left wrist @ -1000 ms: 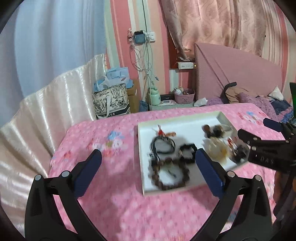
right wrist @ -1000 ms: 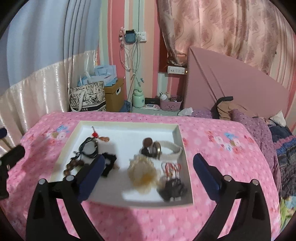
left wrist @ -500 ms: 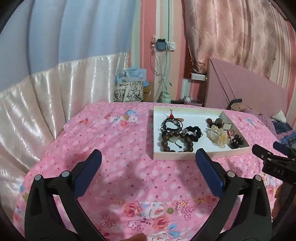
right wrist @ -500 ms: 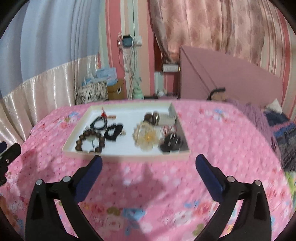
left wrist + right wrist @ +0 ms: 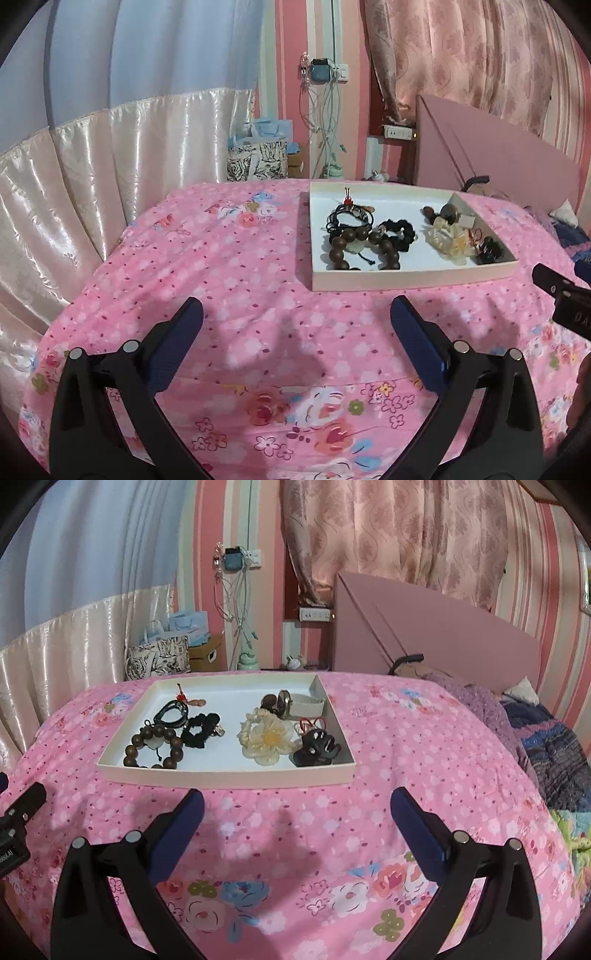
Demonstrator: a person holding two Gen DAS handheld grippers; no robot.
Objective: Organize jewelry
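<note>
A shallow white tray (image 5: 221, 777) (image 5: 406, 282) lies on the pink floral bedspread. Inside it are a brown wooden bead bracelet (image 5: 153, 746) (image 5: 364, 249), a black cord bracelet (image 5: 171, 712), a black scrunchie (image 5: 201, 729) (image 5: 397, 230), a cream flower scrunchie (image 5: 267, 738) (image 5: 452, 243), a black hair claw (image 5: 317, 751) (image 5: 489, 251) and a white-strapped watch (image 5: 299, 703). My left gripper (image 5: 295, 321) hovers open over the bedspread, short of the tray's near-left corner. Open and empty too, my right gripper (image 5: 295, 808) hangs just before the tray's front edge.
The bedspread (image 5: 424, 760) drops off at the left beside a cream satin curtain (image 5: 92, 177). A pink headboard (image 5: 424, 631) and dark bedding (image 5: 554, 746) stand at the right. Paper bags (image 5: 162, 653) and hanging cables (image 5: 236, 602) sit behind the bed.
Both grippers have pulled back from over the tray toward the near side of the bed, so the tray now lies farther ahead. Nothing was picked up.
</note>
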